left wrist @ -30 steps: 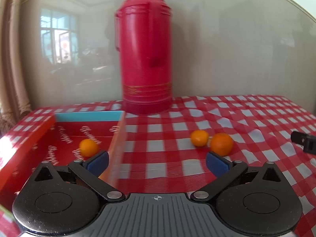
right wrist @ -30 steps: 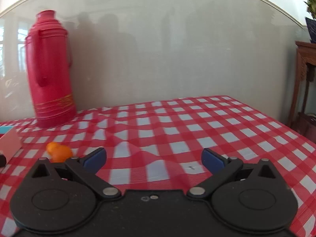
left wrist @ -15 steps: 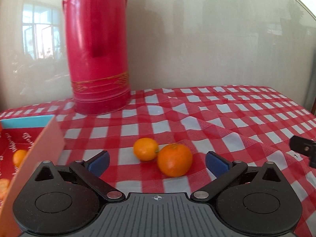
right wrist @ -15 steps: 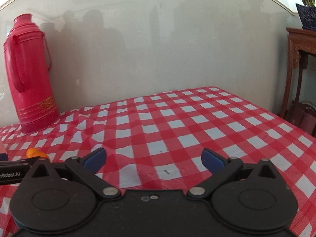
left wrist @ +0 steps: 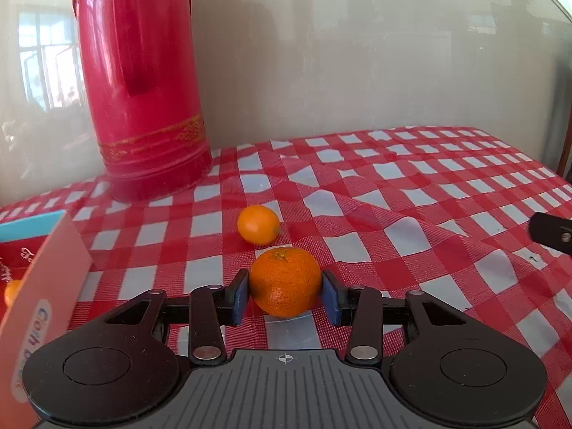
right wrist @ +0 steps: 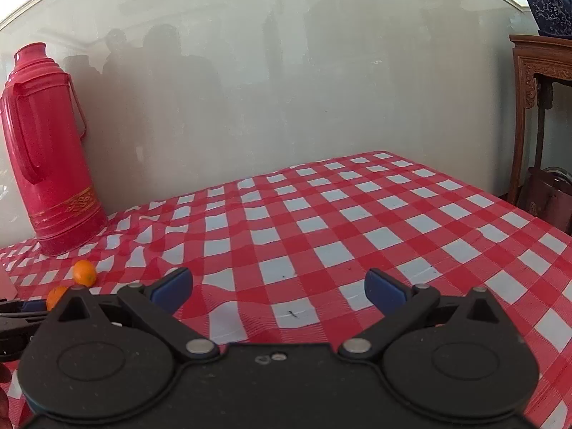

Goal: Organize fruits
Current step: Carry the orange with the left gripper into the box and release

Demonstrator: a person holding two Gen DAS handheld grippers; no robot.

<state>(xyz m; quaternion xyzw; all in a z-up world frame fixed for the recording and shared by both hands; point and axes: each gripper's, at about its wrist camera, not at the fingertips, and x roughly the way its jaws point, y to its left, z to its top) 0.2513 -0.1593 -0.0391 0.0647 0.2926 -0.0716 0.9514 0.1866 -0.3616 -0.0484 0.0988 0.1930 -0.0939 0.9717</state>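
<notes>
Left of your left gripper (left wrist: 285, 298), the box (left wrist: 43, 286) runs off the frame (lettering partly legible), hiding most of a small fruit (left wrist: 12, 291) inside.

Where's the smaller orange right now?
In the left view, the small orange sits on the checked cloth, just behind the big orange in the left claw, in front of the red flask.

Shiny pale wall (right wrist: 286, 89) at 12 o'clock. Window (left wrist: 43, 60) glowing at 9 o'clock. Brown wooden stand (right wrist: 536, 82) at 3 o'clock.
</notes>
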